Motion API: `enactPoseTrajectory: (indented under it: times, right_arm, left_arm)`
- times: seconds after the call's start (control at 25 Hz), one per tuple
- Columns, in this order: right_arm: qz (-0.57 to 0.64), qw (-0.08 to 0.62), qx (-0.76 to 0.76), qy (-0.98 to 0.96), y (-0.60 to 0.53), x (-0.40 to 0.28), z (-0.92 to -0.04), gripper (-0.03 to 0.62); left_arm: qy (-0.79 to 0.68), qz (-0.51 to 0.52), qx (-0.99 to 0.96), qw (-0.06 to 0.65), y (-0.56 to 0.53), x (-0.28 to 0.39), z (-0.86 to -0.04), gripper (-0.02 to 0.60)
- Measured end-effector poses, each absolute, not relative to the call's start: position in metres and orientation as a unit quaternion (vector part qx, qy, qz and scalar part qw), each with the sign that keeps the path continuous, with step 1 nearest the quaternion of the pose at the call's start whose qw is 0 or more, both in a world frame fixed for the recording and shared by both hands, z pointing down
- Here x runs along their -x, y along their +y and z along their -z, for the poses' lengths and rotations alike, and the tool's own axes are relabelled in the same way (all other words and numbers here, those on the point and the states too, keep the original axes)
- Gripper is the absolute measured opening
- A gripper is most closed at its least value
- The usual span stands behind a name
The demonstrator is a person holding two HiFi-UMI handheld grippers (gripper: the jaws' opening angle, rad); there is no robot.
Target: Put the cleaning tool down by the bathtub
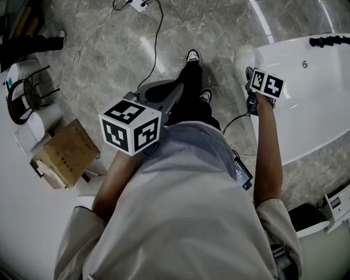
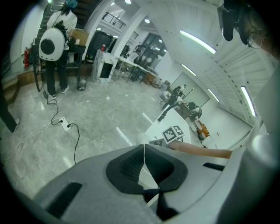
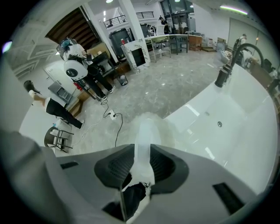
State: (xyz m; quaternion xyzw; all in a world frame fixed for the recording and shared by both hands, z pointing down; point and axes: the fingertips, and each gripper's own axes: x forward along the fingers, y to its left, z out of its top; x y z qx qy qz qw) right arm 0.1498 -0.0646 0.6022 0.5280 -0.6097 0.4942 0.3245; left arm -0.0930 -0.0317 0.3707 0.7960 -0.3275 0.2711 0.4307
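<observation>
Carrying step. Right gripper [image 3: 142, 151], its fingers clamped on the translucent cleaning tool [image 3: 146, 127], at 1 o'clock beside the bathtub [image 3: 232, 127] rim. Left gripper [image 2: 144, 159] closed, empty. Judged next: lower tool to floor [image 3: 144, 92] beside tub, then release.

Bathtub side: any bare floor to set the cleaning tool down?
Bare floor lies between the shoes and the bathtub rim, above the black cable in the head view. Crowded at left: cardboard box, chair; power strip at top.
</observation>
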Motion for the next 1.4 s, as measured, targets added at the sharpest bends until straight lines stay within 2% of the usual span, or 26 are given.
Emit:
enactPoseTrajectory:
  times: [0.92,1.4]
  right_arm:
    - [-0.472,0.269,-0.548,-0.636,-0.019,-0.146,-0.549,0.087]
    - [-0.449,0.235,-0.536,-0.675,0.005,-0.127,-0.494,0.087]
  left_arm:
    - [-0.308,-0.236,-0.822,0.418,0.004,0.071,-0.361,0.009]
    - [-0.306,-0.216,-0.831,0.411,0.017,0.066,-0.351,0.009]
